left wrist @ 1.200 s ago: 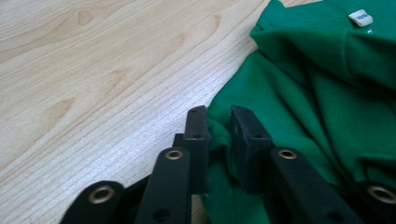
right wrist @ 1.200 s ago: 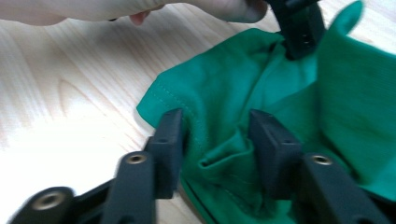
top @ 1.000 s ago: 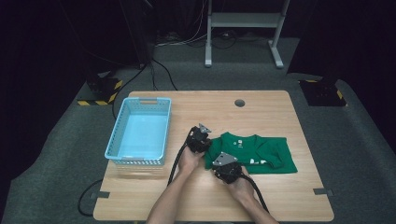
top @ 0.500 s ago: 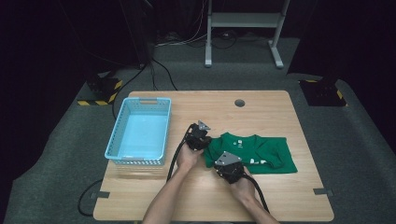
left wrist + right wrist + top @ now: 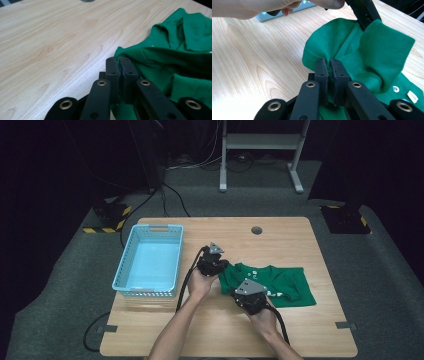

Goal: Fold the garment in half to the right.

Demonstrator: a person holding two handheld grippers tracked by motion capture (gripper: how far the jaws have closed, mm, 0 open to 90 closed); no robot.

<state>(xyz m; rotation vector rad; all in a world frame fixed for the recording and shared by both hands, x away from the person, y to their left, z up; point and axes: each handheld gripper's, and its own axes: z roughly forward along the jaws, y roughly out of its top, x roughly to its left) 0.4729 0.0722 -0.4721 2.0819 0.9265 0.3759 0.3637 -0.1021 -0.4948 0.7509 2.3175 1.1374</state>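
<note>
A green T-shirt point(image 5: 280, 282) with small white marks lies on the wooden table point(image 5: 300, 330), right of centre. My left gripper point(image 5: 219, 265) is shut on the shirt's left edge; in the left gripper view its jaws point(image 5: 118, 62) pinch a fold of the green T-shirt point(image 5: 180, 57). My right gripper point(image 5: 245, 292) is shut on the shirt's near left edge. The right gripper view has its jaws point(image 5: 328, 63) closed on a hem of the green T-shirt point(image 5: 384, 52), lifted off the wood, with the other gripper's jaws holding the cloth farther back.
A light blue plastic basket point(image 5: 150, 262) stands empty on the table's left side. A round cable hole point(image 5: 256, 230) sits near the far edge. Black cables trail from both grippers toward the near edge. Bare wood lies in front of the shirt.
Both grippers stay on the shirt's left edge. The hands have shifted only slightly, and the cloth's left part is bunched up a little more.
</note>
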